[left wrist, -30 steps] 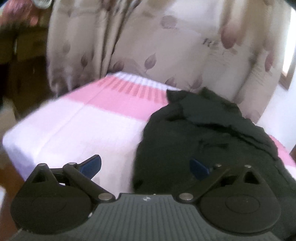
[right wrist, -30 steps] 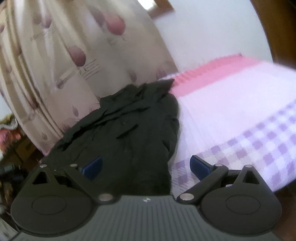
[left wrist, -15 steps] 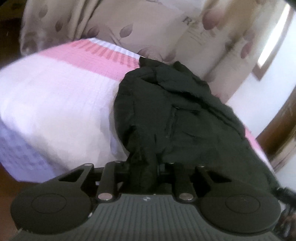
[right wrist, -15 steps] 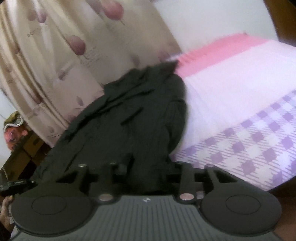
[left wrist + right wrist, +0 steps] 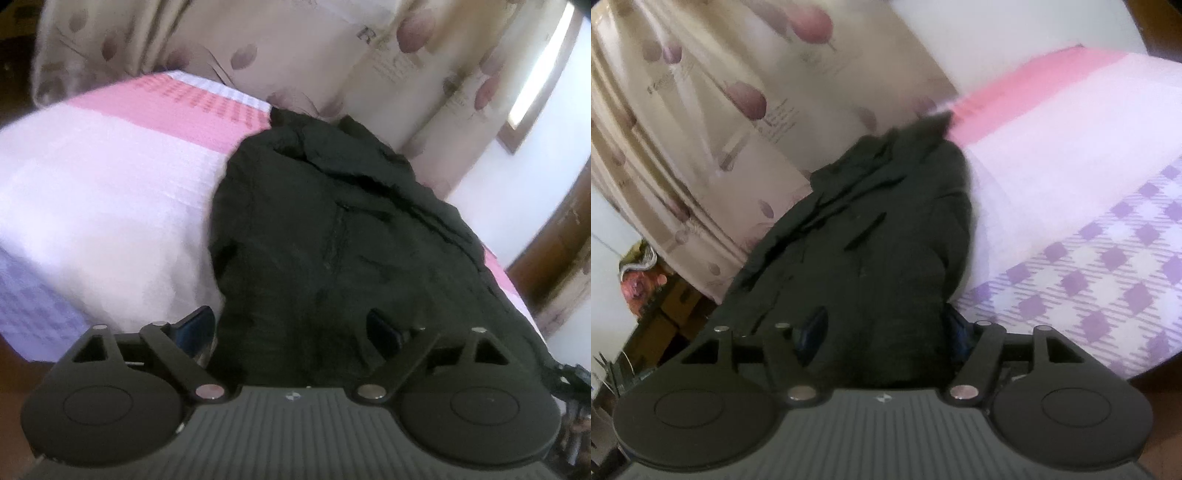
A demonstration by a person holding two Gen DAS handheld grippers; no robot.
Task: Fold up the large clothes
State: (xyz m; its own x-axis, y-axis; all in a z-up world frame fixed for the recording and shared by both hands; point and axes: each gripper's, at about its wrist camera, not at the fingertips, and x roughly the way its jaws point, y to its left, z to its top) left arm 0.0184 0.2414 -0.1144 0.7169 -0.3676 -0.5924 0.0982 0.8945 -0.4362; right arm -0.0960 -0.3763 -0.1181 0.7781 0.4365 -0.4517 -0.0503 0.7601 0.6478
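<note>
A large black jacket (image 5: 332, 236) lies crumpled on a bed with a pink, white and purple checked cover (image 5: 92, 192). In the left wrist view my left gripper (image 5: 291, 328) is open, its blue-padded fingers apart with the jacket's near edge bunched between them. In the right wrist view the same jacket (image 5: 871, 251) fills the middle, and my right gripper (image 5: 886, 332) is open too, with its fingers either side of a fold of the near hem. The cloth hides part of both fingers.
A beige curtain with mauve leaf prints (image 5: 332, 55) hangs close behind the bed. A wooden door frame (image 5: 554, 251) stands at the right in the left wrist view. Cluttered boxes and bags (image 5: 642, 288) sit at the left in the right wrist view.
One second ago both grippers were open. Half a second ago both were shut on the jacket's near edge. Now both have opened again and the cloth lies loose between the fingers.
</note>
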